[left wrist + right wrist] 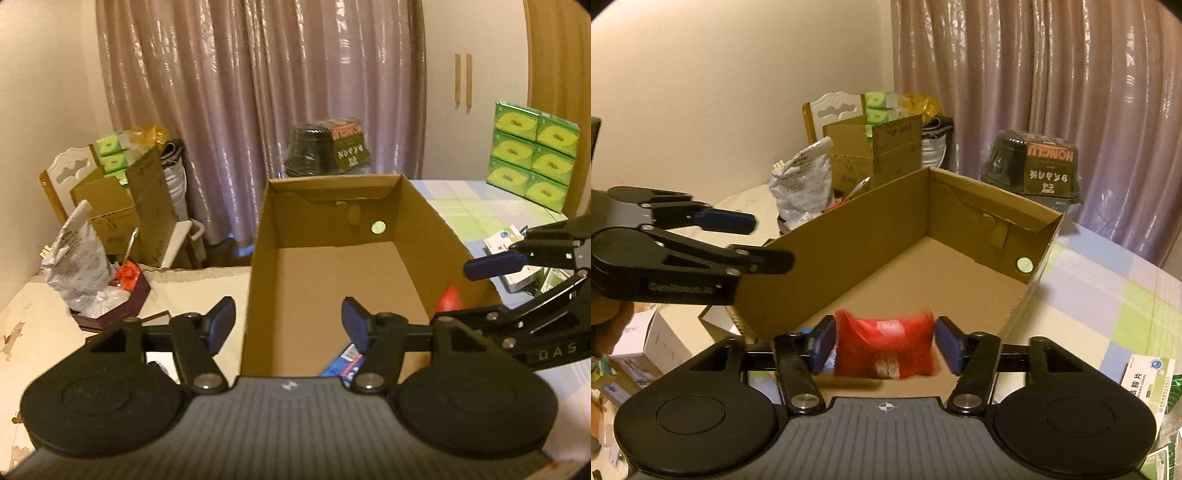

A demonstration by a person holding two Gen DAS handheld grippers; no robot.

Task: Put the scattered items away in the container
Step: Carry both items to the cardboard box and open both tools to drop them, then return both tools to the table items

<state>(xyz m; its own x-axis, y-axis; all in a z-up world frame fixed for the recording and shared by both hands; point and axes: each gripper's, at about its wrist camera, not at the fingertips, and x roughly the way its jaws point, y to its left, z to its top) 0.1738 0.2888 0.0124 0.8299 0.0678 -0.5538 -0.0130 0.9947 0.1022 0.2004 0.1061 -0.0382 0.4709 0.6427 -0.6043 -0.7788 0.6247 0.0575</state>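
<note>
Here both sets of tongs hang over the near end of an open cardboard box (325, 236) that stands on a surface spread with a pale checked cloth (469, 206). The left tongs (288, 325) stand open over the box's near left wall, one blue pad outside the wall and one inside, with nothing between them; just below the inner pad a blue-and-white packet (343, 360) lies on the box floor at the near edge. The right tongs (884, 341) are parted too, and a red packet (886, 343), blurred, sits in the gap between their blue pads over the near end of the box; a sliver of space shows at the right pad, and whether the left pad touches it cannot be told, so it does not look gripped. In the left wrist view the same red packet shows only as a small red patch inside the near right corner. The rest of the box floor is bare brown card. To the right of the box a white medicine carton (1145, 380) lies on the cloth, and far right stands a stack of green tissue packs (532, 151). Beyond the box's far wall sits a dark wrapped pack (1034, 170), and to the far left a crumpled silver bag (801, 184) leans near a smaller cardboard carton (875, 151).
</note>
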